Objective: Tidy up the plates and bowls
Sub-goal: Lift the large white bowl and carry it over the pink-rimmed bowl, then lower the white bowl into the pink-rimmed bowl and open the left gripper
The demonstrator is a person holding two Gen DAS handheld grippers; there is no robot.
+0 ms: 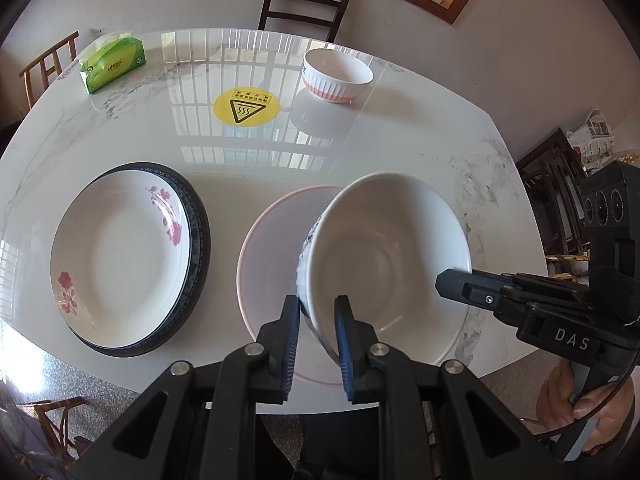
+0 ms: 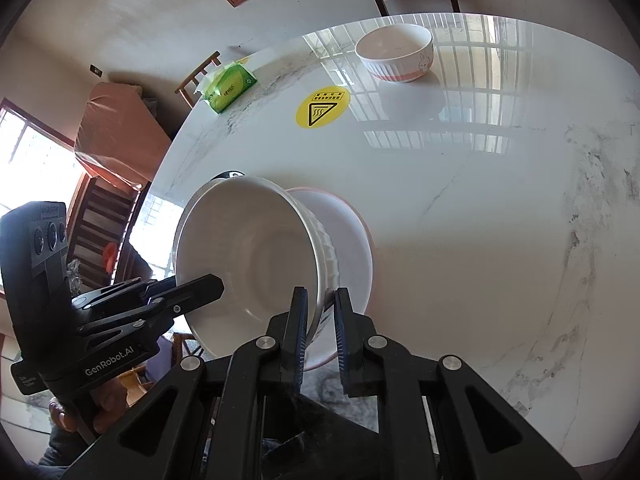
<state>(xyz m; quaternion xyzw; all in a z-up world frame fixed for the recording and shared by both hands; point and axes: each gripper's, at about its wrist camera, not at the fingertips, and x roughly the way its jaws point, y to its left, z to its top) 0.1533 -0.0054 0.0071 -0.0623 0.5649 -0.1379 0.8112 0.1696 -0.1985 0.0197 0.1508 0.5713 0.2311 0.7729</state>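
White bowl point(image 1: 384, 264), big and tilted, hangs just above a pink-rimmed plate point(image 1: 272, 264) near the front edge of the marble surface point(image 1: 400, 148). From the left wrist camera, the left gripper point(image 1: 318, 324) pinches the bowl's near rim, one of its fingers point(image 1: 290, 344) outside the wall with the blue pattern and the other inside. The right gripper point(image 1: 452, 284) comes in from the right and bites the rim on that side; a hand point(image 1: 576, 408) grips its handle below. To the left sits a rose-patterned plate point(image 1: 120, 252) stacked on a dark-rimmed plate point(image 1: 200, 240). Farther back stand a small ribbed bowl point(image 1: 338, 74) with a pink base, a yellow warning sticker point(image 1: 245, 106) and a green tissue pack point(image 1: 114, 64).

From the right wrist camera, the right gripper point(image 2: 320, 320) has its fingers point(image 2: 344, 332) pressed on the bowl's point(image 2: 248, 264) rim, one inside and one against the ribbed outer wall. The left gripper point(image 2: 216, 284) holds the opposite edge from the left. The pink-rimmed plate point(image 2: 352, 240) shows just behind and under the bowl. The small bowl point(image 2: 396, 58), with a rabbit drawing, sits far back, with the sticker point(image 2: 322, 106) and tissue pack point(image 2: 230, 88) left of it.
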